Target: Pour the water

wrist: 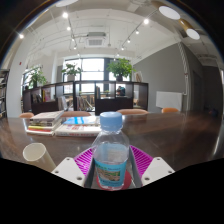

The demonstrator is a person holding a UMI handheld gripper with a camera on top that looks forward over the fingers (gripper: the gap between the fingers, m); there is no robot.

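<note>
Gripper view: the brown surface [150,135] carries a paper cup [38,155] beside the tongs [111,172], which pinch the water bottle [111,152] mid-body. Thin plastic probably flexes and feels slippery; gripping mid-body looks safest.

A clear water bottle [111,152] with a blue cap stands upright in the lower middle of the frame. It sits between the two jaws of the gripper [111,163], and the pink pads [140,160] press against it on both sides. A pale blue label wraps around the bottle. A white paper cup [38,155] stands on the brown counter [170,130] at the lower left, near the bottle but apart from it. Farther back, left of the middle, some flat books [60,124] lie on the counter. Behind them are dark chairs [115,102], green plants [121,67] and big bright windows [92,68]. Round lights [169,13] shine on the ceiling at the top.
</note>
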